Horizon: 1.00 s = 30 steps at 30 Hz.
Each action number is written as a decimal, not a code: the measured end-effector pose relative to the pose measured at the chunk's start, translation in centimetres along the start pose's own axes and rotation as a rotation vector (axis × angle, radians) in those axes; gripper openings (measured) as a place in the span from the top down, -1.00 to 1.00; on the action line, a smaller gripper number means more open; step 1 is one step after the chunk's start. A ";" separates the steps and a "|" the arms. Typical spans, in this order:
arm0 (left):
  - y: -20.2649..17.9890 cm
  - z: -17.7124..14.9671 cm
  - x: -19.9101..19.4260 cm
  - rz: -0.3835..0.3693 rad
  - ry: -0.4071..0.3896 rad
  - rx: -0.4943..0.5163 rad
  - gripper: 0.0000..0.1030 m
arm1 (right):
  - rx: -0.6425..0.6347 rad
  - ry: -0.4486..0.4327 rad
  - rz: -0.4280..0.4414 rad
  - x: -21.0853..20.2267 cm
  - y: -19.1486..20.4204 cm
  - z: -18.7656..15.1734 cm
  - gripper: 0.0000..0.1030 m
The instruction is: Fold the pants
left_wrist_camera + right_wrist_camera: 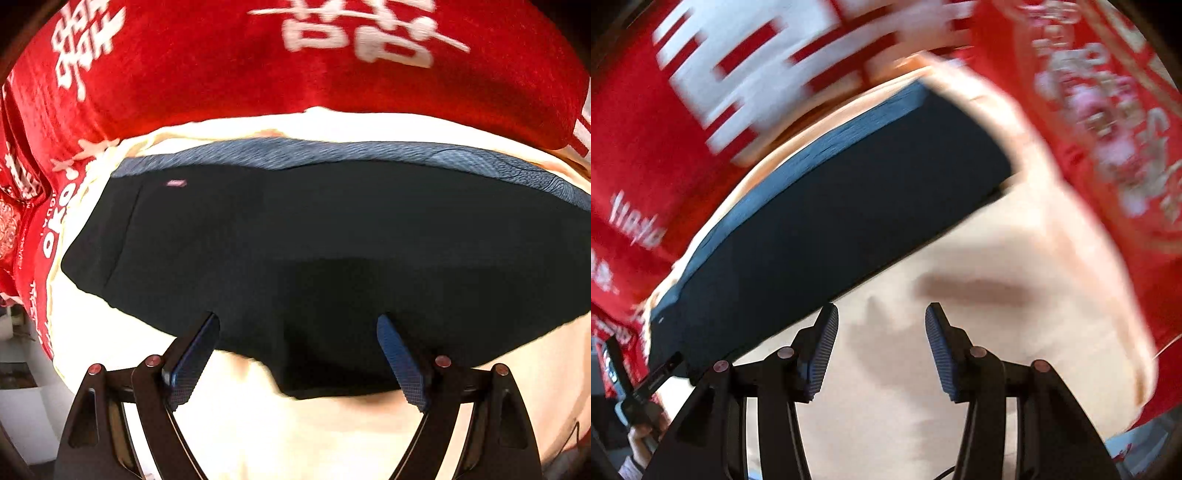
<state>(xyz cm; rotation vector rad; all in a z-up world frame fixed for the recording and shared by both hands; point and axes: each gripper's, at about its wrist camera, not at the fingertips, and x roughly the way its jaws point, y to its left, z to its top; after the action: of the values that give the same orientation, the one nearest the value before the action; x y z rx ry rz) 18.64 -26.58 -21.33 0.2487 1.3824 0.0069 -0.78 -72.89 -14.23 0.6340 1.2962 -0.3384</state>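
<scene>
The dark pants (pixel 295 221) lie as a wide folded slab on a cream cloth (pixel 295 435), with a blue-grey patterned band (pixel 332 155) along their far edge and a small pink tag near the left end. My left gripper (pixel 298 318) hangs open over the pants' near edge, and nothing is pinched between its blue pads. In the right wrist view the pants (pixel 831 206) run diagonally at upper left. My right gripper (pixel 882 307) is open over bare cream cloth (pixel 960 369), just right of the pants' edge, holding nothing.
A red cloth with white characters (pixel 221 74) surrounds the cream cloth on the far and left sides, and shows blurred in the right wrist view (pixel 646 147). A person's hand (pixel 642 439) with the other gripper's handle shows at lower left there.
</scene>
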 end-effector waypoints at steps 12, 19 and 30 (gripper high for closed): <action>11.6 0.7 2.0 -0.028 -0.040 0.040 -0.71 | -0.118 0.157 0.277 6.3 18.6 -11.2 -0.03; 15.6 1.7 4.9 -0.019 -0.052 0.004 -0.71 | -0.153 0.224 0.409 11.6 26.3 -14.6 -0.03; 17.3 1.2 7.4 -0.077 -0.061 0.019 -0.76 | -0.056 0.221 0.457 14.1 26.4 -14.4 0.12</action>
<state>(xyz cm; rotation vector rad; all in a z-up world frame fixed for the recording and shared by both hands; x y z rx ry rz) 23.67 -8.79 -25.24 0.2097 1.3310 -0.0775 6.56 -41.77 -23.26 0.9150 1.3202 0.1467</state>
